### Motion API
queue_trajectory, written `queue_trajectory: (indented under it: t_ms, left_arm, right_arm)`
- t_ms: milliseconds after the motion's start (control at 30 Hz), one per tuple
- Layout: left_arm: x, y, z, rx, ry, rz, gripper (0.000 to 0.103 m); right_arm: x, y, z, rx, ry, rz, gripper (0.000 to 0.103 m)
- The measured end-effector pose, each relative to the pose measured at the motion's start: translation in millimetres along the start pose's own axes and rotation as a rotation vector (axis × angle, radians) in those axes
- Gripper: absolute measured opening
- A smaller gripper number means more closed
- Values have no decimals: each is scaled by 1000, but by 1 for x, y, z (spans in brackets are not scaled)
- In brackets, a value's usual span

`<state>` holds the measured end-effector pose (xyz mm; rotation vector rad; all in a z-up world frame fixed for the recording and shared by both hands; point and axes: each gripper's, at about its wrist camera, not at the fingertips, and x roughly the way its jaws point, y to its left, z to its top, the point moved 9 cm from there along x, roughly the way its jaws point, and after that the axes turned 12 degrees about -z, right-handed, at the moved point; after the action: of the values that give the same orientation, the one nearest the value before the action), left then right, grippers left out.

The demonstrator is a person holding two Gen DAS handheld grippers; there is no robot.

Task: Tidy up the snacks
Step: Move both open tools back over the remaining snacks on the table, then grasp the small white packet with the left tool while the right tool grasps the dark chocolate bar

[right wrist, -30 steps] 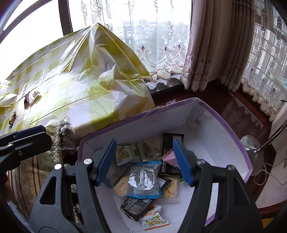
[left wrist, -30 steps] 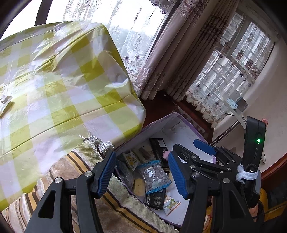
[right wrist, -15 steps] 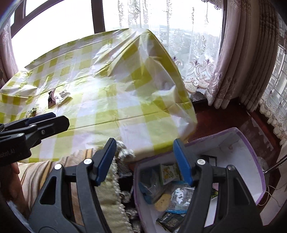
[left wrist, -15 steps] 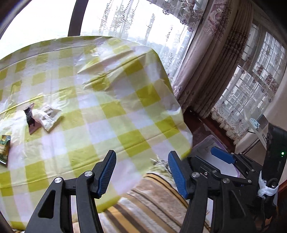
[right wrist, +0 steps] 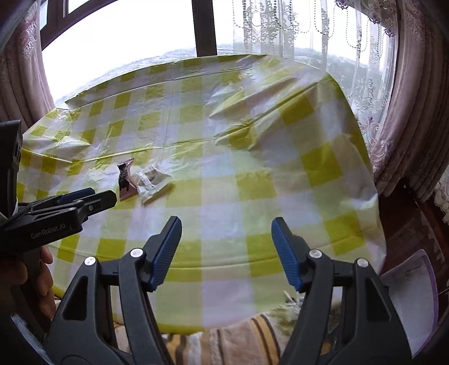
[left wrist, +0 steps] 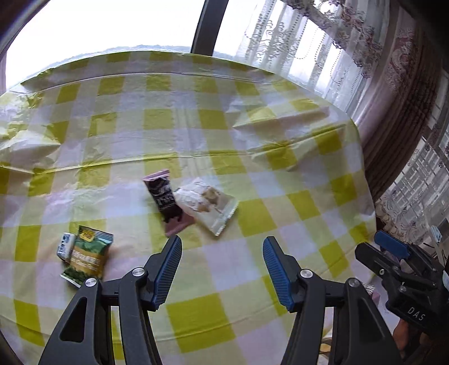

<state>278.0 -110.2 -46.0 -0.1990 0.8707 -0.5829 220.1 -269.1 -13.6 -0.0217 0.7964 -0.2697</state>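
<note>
The left gripper stands wide open with nothing between its blue pads, held above the near part of the table, which wears a glossy yellow-and-white checked cover. The right gripper is likewise spread wide and holds nothing, hovering over the table's near edge; in the left wrist view it shows at the right side as a black body with one blue pad, and in the right wrist view the left one reaches in from the left with a bare hand wrapped around its handle. Both point forward across the table toward the window side. Near the middle of the table lies a dark snack packet with pink ends, and a white snack packet lies just beside it on the right, their edges touching or overlapping. Closer to the table's left edge a green snack packet lies partly over a small white-and-blue packet. None of these touch either gripper. Past the table's right near corner, lower down, the white inside and purple rim of a box shows, next to a striped, fringed cloth below the table's near edge. Lace curtains hang behind the far edge.
</note>
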Motion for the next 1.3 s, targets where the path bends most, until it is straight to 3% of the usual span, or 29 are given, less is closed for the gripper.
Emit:
queue_trajectory:
  t_ms: [367, 533, 800, 900, 1000, 1067, 1200, 1300]
  left_arm:
    - [-30, 113, -3, -168, -70, 92, 61]
    - [-49, 142, -5, -213, -117, 143, 61]
    - [-52, 169, -20, -291, -87, 161, 60]
    - [-47, 170, -22, -276, -58, 174, 51]
    - [-40, 172, -27, -280, -24, 170, 42]
    - [-39, 173, -28, -277, -23, 160, 42]
    - [-38, 172, -26, -256, -18, 154, 42]
    - [-39, 178, -25, -261, -22, 158, 42]
  right_arm:
    - [29, 94, 28, -63, -18, 85, 70]
    - [46, 134, 27, -111, -17, 120, 70]
    - [71, 173, 30, -179, -11, 125, 67]
    - [76, 190, 31, -220, -25, 123, 67]
    - [85, 203, 28, -271, -26, 103, 59]
    - [93, 209, 26, -292, -11, 102, 52]
    - [103, 218, 22, -318, 6, 105, 48]
    - [106, 225, 17, -341, 16, 127, 37]
